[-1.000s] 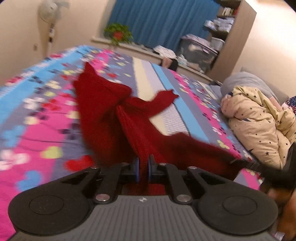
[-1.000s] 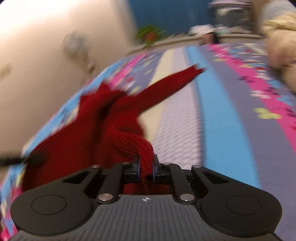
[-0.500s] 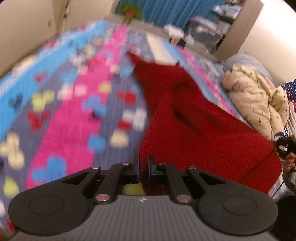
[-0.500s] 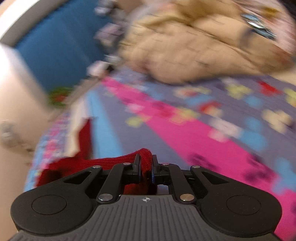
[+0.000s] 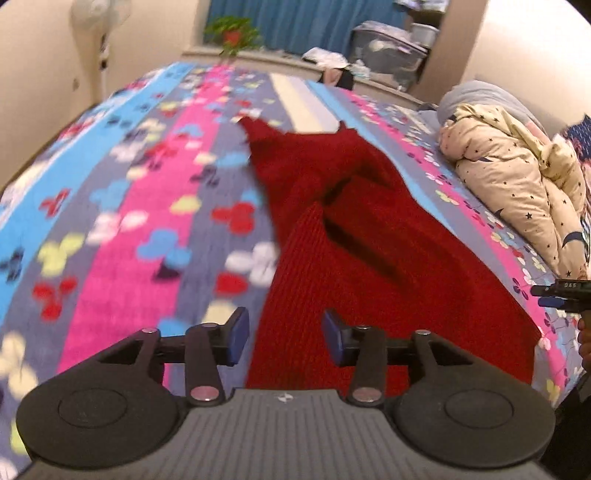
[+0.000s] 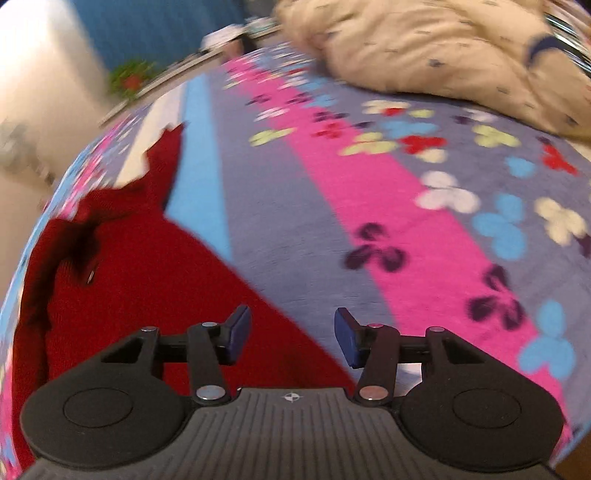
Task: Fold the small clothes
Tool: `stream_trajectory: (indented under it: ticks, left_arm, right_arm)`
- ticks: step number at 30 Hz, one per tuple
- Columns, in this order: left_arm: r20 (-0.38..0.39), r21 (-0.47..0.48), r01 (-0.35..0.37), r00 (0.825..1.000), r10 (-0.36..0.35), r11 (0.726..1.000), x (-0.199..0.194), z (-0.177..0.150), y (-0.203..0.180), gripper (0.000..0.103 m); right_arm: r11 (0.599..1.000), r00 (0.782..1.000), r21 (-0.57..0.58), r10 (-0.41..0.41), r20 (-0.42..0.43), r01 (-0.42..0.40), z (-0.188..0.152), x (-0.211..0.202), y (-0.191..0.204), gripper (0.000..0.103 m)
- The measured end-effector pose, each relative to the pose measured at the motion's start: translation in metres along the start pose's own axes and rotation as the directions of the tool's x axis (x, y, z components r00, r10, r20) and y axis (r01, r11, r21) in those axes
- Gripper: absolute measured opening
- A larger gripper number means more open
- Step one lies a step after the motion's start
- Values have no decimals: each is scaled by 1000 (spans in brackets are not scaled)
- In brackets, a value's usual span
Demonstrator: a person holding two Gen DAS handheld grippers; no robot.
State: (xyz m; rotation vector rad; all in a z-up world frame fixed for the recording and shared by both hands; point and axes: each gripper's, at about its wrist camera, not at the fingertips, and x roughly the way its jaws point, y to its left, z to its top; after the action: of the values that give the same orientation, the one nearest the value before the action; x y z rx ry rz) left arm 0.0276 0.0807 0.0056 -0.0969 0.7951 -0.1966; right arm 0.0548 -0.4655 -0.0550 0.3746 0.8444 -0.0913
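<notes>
A dark red knit sweater (image 5: 369, 266) lies spread on the patterned bedspread (image 5: 129, 229), its sleeves pointing to the far end. My left gripper (image 5: 284, 338) is open just above the sweater's near left edge and holds nothing. The sweater also shows in the right wrist view (image 6: 147, 280), at the left. My right gripper (image 6: 291, 336) is open over the sweater's near right edge, empty. The right gripper's tip shows at the right edge of the left wrist view (image 5: 561, 291).
A cream star-print quilt (image 5: 517, 177) is bunched on the right side of the bed, with a grey pillow (image 5: 484, 96) behind it. A fan (image 5: 99, 22) stands by the left wall. A potted plant (image 5: 232, 31) and storage boxes (image 5: 391, 51) sit beyond the bed's far end.
Both grippers were shut on the sweater's hem and carried it down onto the bed. Now both have opened and let it go, and the sweater lies flat.
</notes>
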Motion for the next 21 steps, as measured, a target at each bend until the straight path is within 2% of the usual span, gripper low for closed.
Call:
stream_trajectory:
  ticks: [4, 7, 10, 12, 17, 20, 21]
  left_arm:
    - [8, 102, -34, 999, 33, 994, 33, 31, -15, 59]
    - [8, 129, -52, 999, 51, 990, 71, 54, -20, 67]
    - [23, 153, -86, 996, 84, 984, 105, 74, -27, 70]
    - [37, 158, -104, 994, 99, 982, 127, 87, -33, 76]
    - [66, 217, -152, 988, 140, 964, 182, 109, -57, 76]
    - [82, 326, -171, 985, 153, 930, 202, 117, -52, 20]
    - [103, 272, -222, 974, 201, 936, 197, 122, -35, 20]
  right_arm:
    - [992, 999, -124, -7, -35, 3, 6, 30, 32, 53]
    - [985, 996, -173, -30, -80, 16, 10, 50, 49, 53]
    - [973, 995, -227, -51, -82, 31, 7, 56, 69, 53]
    - [968, 995, -249, -60, -84, 38, 8, 62, 80, 53]
    - [944, 991, -323, -94, -97, 58, 6, 81, 101, 54]
    - [928, 987, -365, -125, -102, 79, 7, 90, 109, 54]
    - [926, 986, -369, -131, -103, 84, 9, 92, 112, 54]
